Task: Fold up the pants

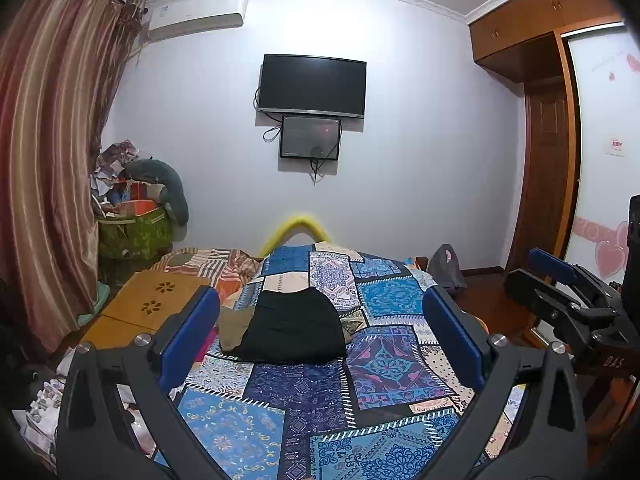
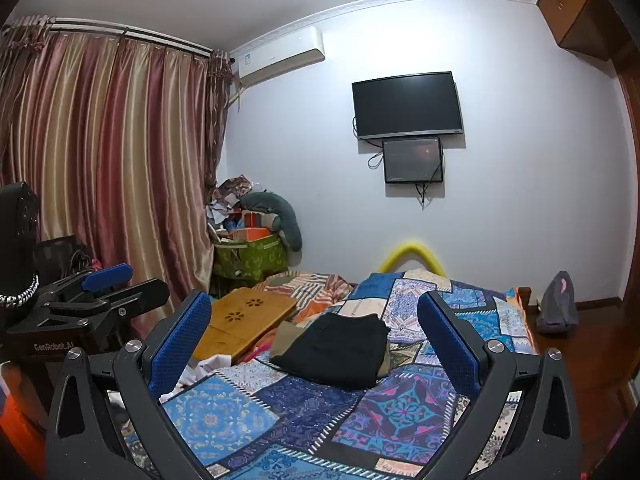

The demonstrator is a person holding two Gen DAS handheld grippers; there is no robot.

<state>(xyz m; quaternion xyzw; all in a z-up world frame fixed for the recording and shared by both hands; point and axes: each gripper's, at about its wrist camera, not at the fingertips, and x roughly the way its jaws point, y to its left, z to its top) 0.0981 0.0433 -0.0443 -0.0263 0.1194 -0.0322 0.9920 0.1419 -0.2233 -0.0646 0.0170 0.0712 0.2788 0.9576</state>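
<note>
Folded black pants [image 1: 294, 326] lie on a stack with a khaki garment [image 1: 234, 322] beneath, on the patterned blue bedspread [image 1: 384, 364]. My left gripper [image 1: 320, 332] is open and empty, held above the bed short of the stack. In the right wrist view the black pants [image 2: 340, 348] lie on the khaki garment [image 2: 286, 338]. My right gripper [image 2: 316, 338] is open and empty, also short of the stack. The right gripper shows at the right of the left view [image 1: 568, 300]; the left gripper shows at the left of the right view [image 2: 96, 296].
A bamboo lap table [image 2: 244, 322] lies on the bed left of the stack. A green box of clutter [image 2: 250, 258] stands by the curtain [image 2: 112, 160]. A grey bag [image 2: 558, 306] sits on the floor at right. White cloth [image 2: 196, 374] lies near the left bed edge.
</note>
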